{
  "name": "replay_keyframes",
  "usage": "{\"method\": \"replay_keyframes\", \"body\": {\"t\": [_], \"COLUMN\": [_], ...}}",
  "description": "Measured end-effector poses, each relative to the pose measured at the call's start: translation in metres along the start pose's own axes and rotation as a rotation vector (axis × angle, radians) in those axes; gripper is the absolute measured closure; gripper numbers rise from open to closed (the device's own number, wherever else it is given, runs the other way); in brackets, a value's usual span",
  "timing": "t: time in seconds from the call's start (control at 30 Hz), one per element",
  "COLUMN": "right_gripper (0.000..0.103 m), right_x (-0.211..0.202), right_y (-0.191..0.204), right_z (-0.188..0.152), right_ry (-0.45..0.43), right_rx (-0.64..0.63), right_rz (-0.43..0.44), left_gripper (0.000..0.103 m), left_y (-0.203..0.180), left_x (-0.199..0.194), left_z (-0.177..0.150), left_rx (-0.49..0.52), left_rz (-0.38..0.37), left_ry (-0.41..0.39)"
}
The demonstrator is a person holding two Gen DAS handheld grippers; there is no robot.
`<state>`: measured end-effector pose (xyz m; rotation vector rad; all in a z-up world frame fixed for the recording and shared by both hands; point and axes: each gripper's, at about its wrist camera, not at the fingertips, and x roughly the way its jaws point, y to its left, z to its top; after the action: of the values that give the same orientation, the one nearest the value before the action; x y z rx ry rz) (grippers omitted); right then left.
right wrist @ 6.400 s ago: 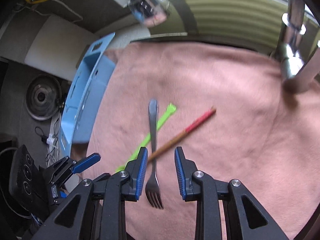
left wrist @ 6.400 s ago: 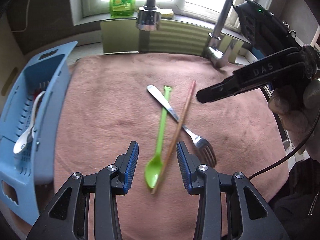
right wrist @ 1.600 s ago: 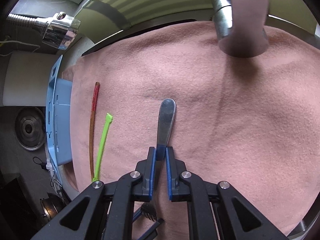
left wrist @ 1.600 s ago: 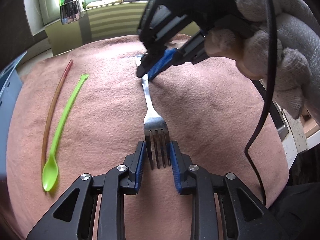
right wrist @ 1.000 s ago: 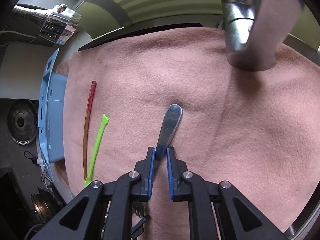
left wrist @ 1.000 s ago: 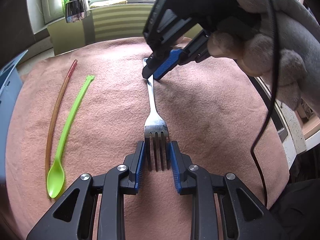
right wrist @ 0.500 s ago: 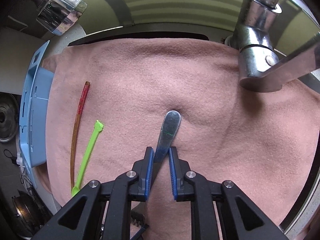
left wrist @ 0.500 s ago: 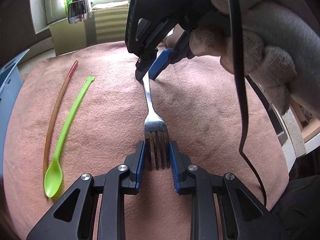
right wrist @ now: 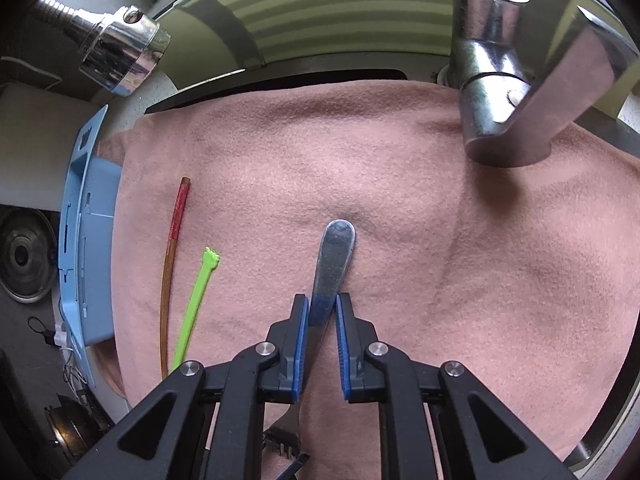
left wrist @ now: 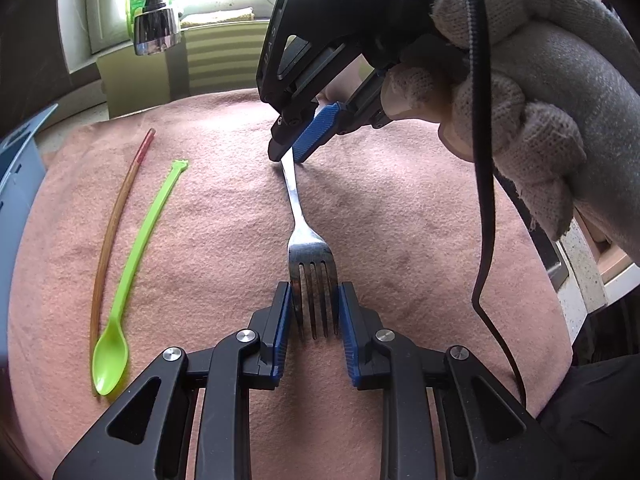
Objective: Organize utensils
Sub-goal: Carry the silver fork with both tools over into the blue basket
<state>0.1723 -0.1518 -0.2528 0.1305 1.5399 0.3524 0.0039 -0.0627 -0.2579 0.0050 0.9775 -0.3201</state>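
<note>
Both claws clamped on the fork (left wrist: 310,256), flat on the pink cloth (left wrist: 400,208): left claw (left wrist: 313,322) on tines at 6 o'clock, right claw (left wrist: 294,150) on handle at 12. I lift both level, then toward the blue caddy (right wrist: 82,280) at 9.

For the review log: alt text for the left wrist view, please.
A metal fork lies on a pink cloth, its tines between the left tool pads, its handle pinched by the right tool. A green spoon and brown chopstick lie left.
</note>
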Motion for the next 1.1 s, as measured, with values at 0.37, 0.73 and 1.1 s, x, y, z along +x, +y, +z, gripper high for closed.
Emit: {"method": "replay_keyframes", "body": {"t": [0.37,0.73,1.1], "right_gripper": [0.091,0.091,0.091], "right_x": [-0.005,-0.008,-0.003], "right_y": [0.008,0.047,0.108], "right_z": [-0.001,-0.001,-0.005], "right_ry": [-0.019,-0.050,-0.080], "right_rx": [0.024,0.032,0.038], "right_rz": [0.033,0.045,0.062], "left_gripper": [0.081,0.081,0.081], "left_y": [0.002,0.027,0.079], "left_x": [-0.018,-0.048,-0.078], "left_z": [0.001,-0.004,-0.012], "left_rx": [0.019,0.036,0.044], "left_rz": [0.004,0.002,0.002], "left_ry": [-0.014,-0.034,-0.050]}}
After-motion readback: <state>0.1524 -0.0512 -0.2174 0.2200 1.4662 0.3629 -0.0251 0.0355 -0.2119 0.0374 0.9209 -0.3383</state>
